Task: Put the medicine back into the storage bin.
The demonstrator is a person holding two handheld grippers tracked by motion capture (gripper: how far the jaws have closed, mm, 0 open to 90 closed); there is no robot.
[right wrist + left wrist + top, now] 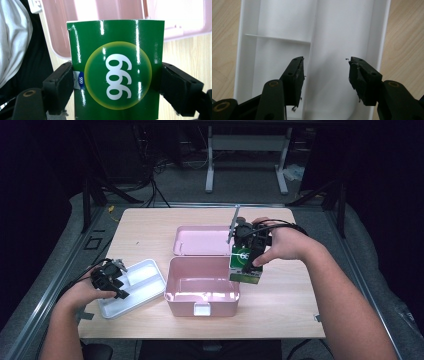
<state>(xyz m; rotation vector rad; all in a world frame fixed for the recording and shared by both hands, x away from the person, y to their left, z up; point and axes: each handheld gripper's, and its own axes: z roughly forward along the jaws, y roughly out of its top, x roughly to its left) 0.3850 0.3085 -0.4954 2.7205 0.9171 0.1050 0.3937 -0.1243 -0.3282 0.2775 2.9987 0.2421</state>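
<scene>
The green box (245, 265) hangs clamped between the right gripper's (248, 256) jaws, just above the pink case's (202, 290) right wall. It could catch that rim if lowered. The left gripper (112, 277), jaws apart and empty, hovers over the white tray (145, 275) left of the case.

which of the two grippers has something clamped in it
The right gripper: its jaws press both sides of a green box beside the open pink case. The left gripper hangs open over the white tray.
</scene>
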